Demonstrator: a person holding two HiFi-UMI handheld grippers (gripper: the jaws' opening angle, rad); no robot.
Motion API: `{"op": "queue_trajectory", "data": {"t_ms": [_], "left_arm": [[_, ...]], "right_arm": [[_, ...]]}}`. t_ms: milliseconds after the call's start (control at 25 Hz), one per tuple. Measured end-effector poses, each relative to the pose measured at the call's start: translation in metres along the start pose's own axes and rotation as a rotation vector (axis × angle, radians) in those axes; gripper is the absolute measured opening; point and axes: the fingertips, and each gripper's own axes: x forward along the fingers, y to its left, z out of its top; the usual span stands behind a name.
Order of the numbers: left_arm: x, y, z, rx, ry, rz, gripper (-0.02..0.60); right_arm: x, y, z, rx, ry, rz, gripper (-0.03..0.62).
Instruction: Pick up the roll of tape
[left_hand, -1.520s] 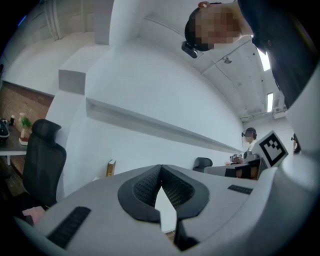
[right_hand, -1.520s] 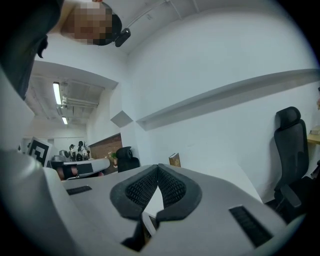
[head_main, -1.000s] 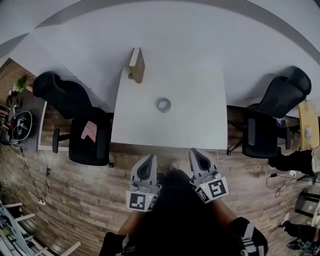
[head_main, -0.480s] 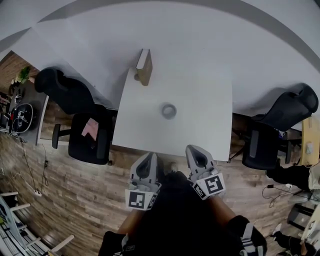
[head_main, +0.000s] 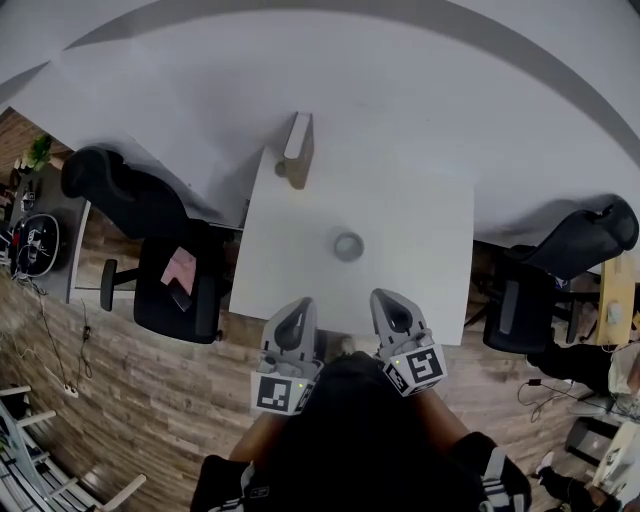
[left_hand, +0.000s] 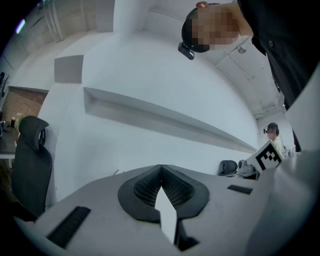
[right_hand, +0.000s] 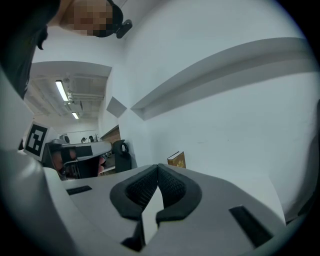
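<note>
A small grey roll of tape (head_main: 348, 246) lies flat near the middle of a white table (head_main: 290, 270) in the head view. Both grippers hang at the near edge of the table, short of the tape. My left gripper (head_main: 299, 310) sits below and left of the roll, its jaws pressed together with nothing between them. My right gripper (head_main: 387, 302) sits below and right of the roll, also shut and empty. The tape does not show in either gripper view; the left gripper (left_hand: 160, 172) and right gripper (right_hand: 158, 172) views look up at white walls.
A brown book (head_main: 296, 150) stands upright at the table's far edge, and the book (right_hand: 176, 159) shows in the right gripper view. Black office chairs stand left (head_main: 150, 240) and right (head_main: 560, 260) of the table. Wooden floor surrounds it.
The table and tape have come nearer and lower in the head view as the person stepped forward. Both grippers now reach the table's near edge. Jaws stay shut.
</note>
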Motion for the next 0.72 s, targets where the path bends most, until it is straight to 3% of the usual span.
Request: {"op": "queue_trajectory", "data": {"t_ms": [360,720], "left_arm": [[0.045,0.04,-0.001,-0.011,0.019,-0.031,0.023],[0.071,0.067,-0.004,-0.062,0.043,-0.019,0.023]], "right_arm": [[0.068,-0.028,-0.033,-0.029,0.152,-0.033,0.014],[0.119,-0.037,-0.13,-0.22,0.487,0.055,0.02]]}}
